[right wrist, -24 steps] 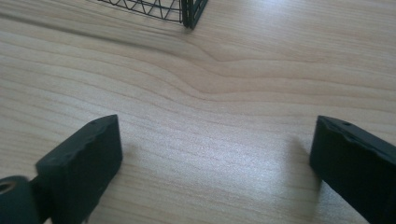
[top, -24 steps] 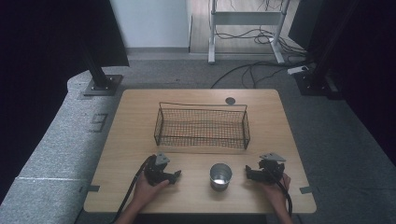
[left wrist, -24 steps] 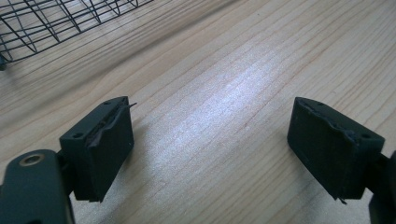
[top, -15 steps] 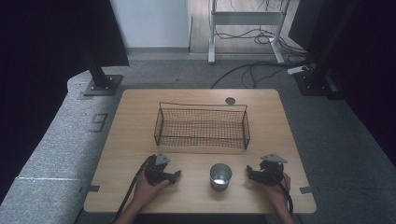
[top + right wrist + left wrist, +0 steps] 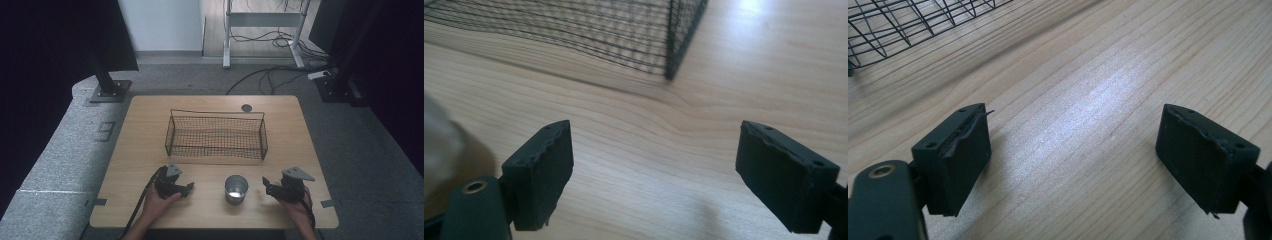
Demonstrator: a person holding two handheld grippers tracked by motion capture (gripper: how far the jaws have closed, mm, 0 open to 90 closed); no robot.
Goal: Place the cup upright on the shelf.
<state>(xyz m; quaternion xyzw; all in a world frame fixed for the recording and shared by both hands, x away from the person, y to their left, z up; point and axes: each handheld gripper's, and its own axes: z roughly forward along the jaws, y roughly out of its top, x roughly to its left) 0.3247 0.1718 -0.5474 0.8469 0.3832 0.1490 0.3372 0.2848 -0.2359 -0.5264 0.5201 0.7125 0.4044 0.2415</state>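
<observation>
While both grippers rest low on the wooden table (image 5: 150, 130):
Left gripper (image 5: 187, 188): jaws spread, nothing between.
Right gripper (image 5: 266, 183): jaws spread, nothing between.
Wire basket (image 5: 216, 134): far centre, empty.
Metal cup (image 5: 236, 188): near centre, between grippers; contents unclear.

shiny metal cup (image 5: 236, 188) standing upright near the table's front edge, just in front of an empty black wire basket (image 5: 216, 135).

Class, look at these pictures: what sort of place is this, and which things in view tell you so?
Probably a lab or recording studio, not a home. A bare wooden table stands on grey carpet between black curtains, with loose cables behind it, and holds just a wire basket and a metal cup.
</observation>
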